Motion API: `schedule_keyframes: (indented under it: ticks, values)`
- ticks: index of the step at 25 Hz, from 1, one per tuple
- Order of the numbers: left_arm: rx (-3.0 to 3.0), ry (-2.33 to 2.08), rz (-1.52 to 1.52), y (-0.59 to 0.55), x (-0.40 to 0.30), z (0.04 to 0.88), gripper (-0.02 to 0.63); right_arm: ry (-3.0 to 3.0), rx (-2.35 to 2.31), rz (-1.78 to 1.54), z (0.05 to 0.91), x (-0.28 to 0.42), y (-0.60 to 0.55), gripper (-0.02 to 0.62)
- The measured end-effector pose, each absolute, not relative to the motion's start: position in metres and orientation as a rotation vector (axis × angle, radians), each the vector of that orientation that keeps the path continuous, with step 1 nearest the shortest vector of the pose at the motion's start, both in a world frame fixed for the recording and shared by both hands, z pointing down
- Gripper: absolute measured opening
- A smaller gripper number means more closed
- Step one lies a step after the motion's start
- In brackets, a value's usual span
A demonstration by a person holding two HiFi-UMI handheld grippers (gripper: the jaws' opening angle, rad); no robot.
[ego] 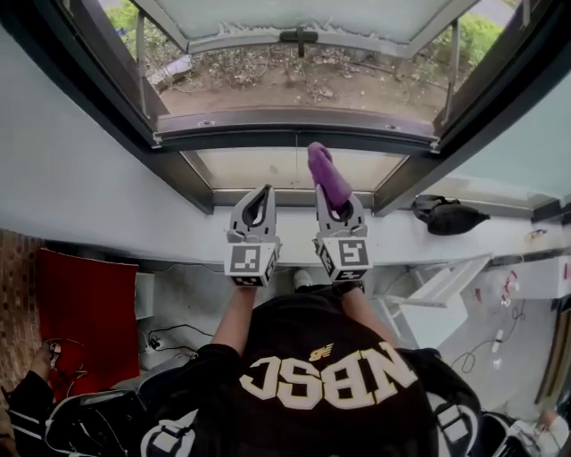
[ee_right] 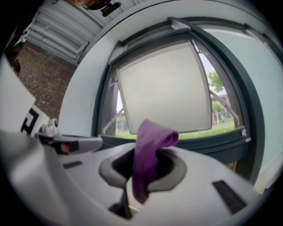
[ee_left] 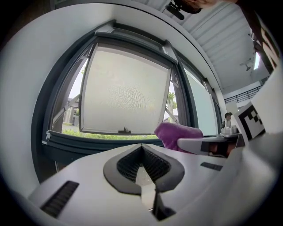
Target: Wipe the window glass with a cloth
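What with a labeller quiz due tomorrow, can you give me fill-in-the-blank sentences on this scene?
1. The right gripper is shut on a ____ cloth.
2. The left gripper is shut and holds ____.
3. The window stands ____, its lower edge swung outward.

Missing words: purple; nothing; open.

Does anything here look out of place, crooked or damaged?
Nothing looks damaged or spilled. The window sash stands pushed open outward; the purple cloth flops over above the right gripper, pinched in its jaws.
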State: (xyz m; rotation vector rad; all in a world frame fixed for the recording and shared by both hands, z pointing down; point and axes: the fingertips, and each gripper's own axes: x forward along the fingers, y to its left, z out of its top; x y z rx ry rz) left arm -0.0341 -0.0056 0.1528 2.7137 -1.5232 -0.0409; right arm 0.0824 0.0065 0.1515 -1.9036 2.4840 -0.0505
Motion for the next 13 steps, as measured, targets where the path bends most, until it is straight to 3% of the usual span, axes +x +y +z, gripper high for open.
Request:
schedule_keyframes:
  ticks: [13]
  values:
    - [2.777, -1.376, -0.069, -0.015, 0.028, 0.171, 0.025, 2.368, -1.981, -0.025, 0.162, 0.145, 0.001, 0.071]
